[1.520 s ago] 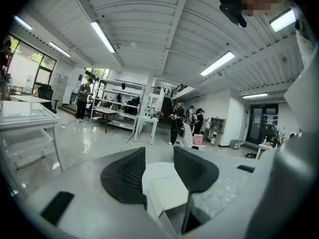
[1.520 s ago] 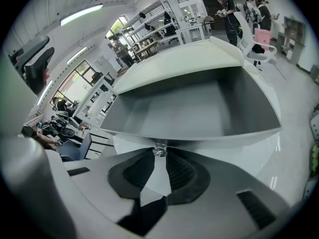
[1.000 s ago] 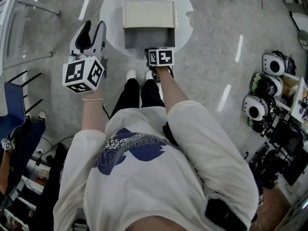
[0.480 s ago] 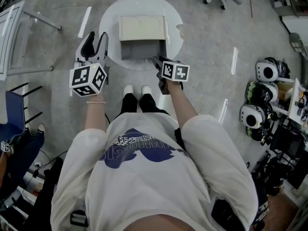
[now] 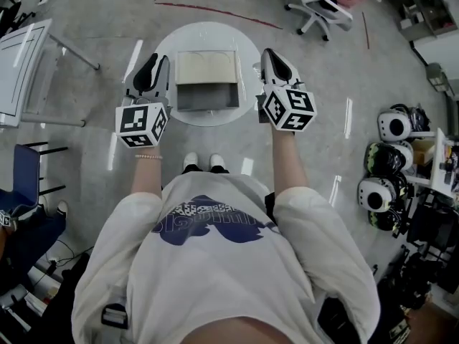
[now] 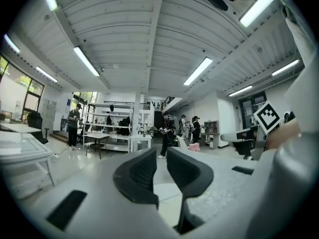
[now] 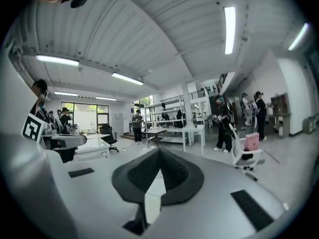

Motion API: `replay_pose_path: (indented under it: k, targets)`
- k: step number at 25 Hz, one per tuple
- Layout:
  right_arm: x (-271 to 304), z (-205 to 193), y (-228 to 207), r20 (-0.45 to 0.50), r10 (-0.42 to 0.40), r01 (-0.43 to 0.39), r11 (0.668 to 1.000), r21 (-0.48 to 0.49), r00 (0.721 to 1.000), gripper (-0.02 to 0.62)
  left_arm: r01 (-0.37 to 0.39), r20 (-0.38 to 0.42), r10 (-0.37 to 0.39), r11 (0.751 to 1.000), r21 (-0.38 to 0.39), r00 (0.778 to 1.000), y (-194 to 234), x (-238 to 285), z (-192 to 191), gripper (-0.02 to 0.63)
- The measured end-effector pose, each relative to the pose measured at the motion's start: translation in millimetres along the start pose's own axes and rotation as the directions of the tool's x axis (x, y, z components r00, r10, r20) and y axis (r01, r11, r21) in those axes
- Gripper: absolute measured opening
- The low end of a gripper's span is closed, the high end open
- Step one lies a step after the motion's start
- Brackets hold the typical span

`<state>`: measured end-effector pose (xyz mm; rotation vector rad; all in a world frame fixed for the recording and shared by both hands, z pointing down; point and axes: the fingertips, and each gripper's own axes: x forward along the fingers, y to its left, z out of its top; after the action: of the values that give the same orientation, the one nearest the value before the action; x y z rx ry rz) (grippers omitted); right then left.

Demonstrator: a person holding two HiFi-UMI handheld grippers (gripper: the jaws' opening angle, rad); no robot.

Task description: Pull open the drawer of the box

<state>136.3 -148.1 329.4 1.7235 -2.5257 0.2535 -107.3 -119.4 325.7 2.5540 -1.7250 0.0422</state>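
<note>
In the head view a beige box (image 5: 208, 66) stands on a round white table (image 5: 166, 54), and its grey drawer (image 5: 208, 97) is pulled out toward me. My left gripper (image 5: 152, 63) hovers left of the box, apart from it. Its jaws are closing, with a narrow gap and nothing between them. To the right of the box my right gripper (image 5: 271, 54) is shut on nothing, clear of the drawer. Both gripper views point up across the room: the left gripper (image 6: 160, 154) shows a slim gap, while the right gripper (image 7: 159, 152) has its pads meeting.
A white office chair (image 5: 320, 8) stands beyond the table at the right. Several headsets (image 5: 391, 126) sit on racks at the right edge. A white desk (image 5: 21, 61) and a blue chair (image 5: 20, 169) are at the left. Distant people and shelves (image 6: 107, 128) show in the gripper views.
My right gripper left the drawer front, swung up to the right of the box and shut. The left jaws narrowed. Both grippers now tilt upward. The drawer stays open.
</note>
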Motion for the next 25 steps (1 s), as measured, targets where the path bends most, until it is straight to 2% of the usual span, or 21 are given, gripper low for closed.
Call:
replay_pose_path:
  k: [2,8,18,25]
  targets:
    - [-4.4,15.1,7.8,0.040,0.006,-0.003,0.997,-0.076,0.999,-0.003,-0.011,0.003,0.011,1.000,0.030,1.000,-3.6,-0.8,6.9,0.012]
    - [-7.4,36.2,18.2,0.089,0.021,-0.004,0.984,-0.180,0.996,-0.003,-0.026,-0.002,0.026,0.998,0.062,1.000,-12.3,3.0,22.3,0.006]
    - [-11.6,42.1,19.7,0.124,0.032,-0.010,0.984,-0.175,0.992,-0.003,-0.063,0.050,0.058,0.993,0.100,0.997,-13.6,-5.1,33.1,0.006]
    - [-10.4,38.7,23.6,0.104,0.042,-0.022,0.982,-0.187,0.994,-0.005,-0.072,0.058,0.066,0.992,0.105,0.996,-12.1,-8.7,34.9,0.006]
